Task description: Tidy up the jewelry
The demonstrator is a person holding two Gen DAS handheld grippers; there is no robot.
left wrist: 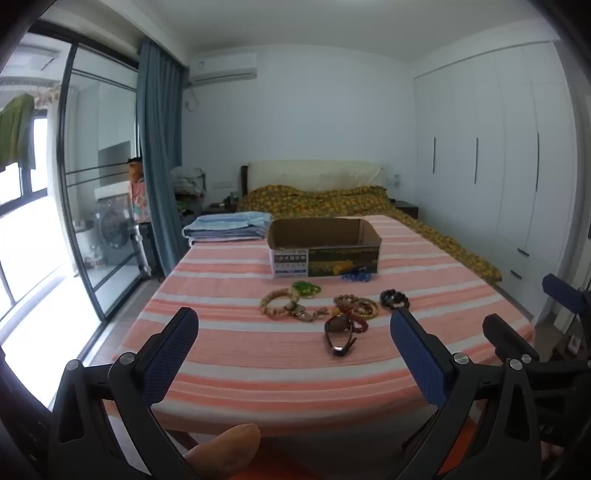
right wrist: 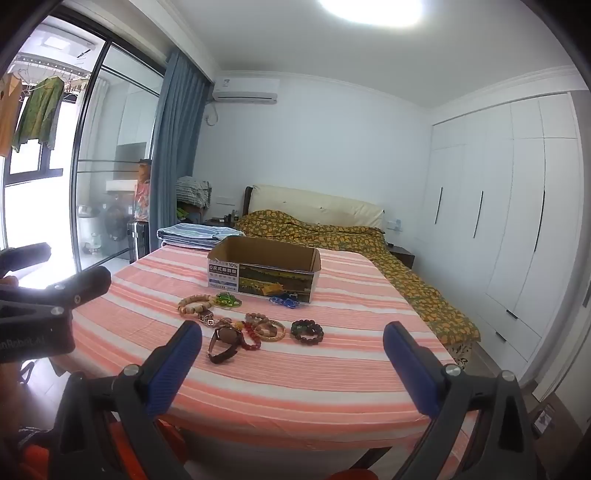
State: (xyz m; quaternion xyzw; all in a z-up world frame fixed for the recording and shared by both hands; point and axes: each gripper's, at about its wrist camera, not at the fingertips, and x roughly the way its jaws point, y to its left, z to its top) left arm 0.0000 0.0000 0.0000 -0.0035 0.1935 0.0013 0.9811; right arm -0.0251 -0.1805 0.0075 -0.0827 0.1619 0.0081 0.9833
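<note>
Right wrist view: both grippers, right (right wrist: 291, 343) and left (left wrist: 293, 332), hang spread wide and empty short of the striped bed (right wrist: 295, 387), where bead bracelets (right wrist: 266, 328) lie clustered at 12 o'clock before the open cardboard box (right wrist: 264, 273), presumably their destination.

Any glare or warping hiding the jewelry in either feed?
Left wrist view: window blown out, bracelets evenly lit, slightly soft. Right wrist view: ceiling lamp flares white, clear of the bracelets; fisheye bends the wardrobe in both.
</note>
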